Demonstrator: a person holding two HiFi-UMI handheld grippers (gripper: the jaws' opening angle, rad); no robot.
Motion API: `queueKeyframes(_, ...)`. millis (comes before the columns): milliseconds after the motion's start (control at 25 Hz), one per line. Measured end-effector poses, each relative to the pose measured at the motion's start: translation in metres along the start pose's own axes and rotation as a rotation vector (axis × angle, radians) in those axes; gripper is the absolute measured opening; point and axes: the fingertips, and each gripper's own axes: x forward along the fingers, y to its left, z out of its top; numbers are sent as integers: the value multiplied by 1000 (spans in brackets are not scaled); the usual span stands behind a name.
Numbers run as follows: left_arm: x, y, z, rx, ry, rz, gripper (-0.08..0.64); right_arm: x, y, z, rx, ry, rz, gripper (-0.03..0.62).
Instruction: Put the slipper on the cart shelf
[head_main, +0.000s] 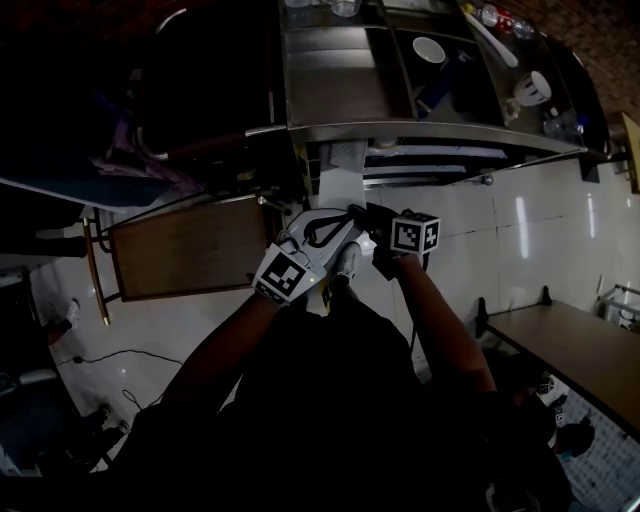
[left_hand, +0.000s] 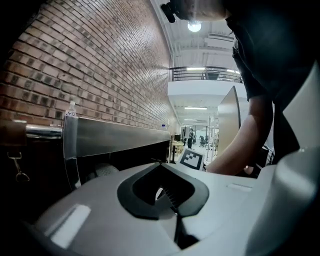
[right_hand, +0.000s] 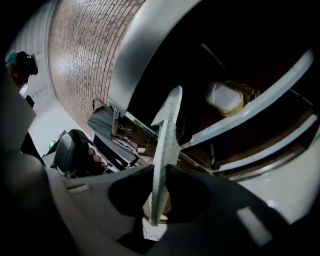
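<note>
- The slipper (right_hand: 166, 130) is not on the cart (head_main: 400, 130) yet. It hangs in the air in front of the cart, seen edge-on as a thin pale sole, so calling it the slipper is my best reading.
- The right gripper (right_hand: 161, 172) has the slipper pinched between its jaws, which stand only slightly apart, pressed on either face of the sole.
- The left gripper (left_hand: 167, 192) is closed and empty, its jaws meeting with nothing between them. It is just beside the right one in the head view.
- Done: the slipper is picked up and brought to the cart.
- Left: move it in over a shelf (right_hand: 260, 107), set it flat and let go.
- Count: one slipper, two grippers and one cart with several shelves.
- One shelf already carries a pale container (right_hand: 225, 97), and a white bowl (head_main: 430, 48) sits on the top level.
</note>
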Motion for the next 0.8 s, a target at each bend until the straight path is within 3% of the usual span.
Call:
queueKeyframes(200,18,11,-15,11,21,29,0,29,-36,22,-48,5,-14,64)
queueKeyframes(360,24,25,-30,-61,10,63,0,52,-59,39,-62,10,-15,64)
queueKeyframes(520,29,38,-37,-45,24,89,0,69,-73,61,-93,-18,-9,64)
queueKeyframes(800,47,59,-39,-46,14,121,0,86,-94,88,-61,-82,27,64)
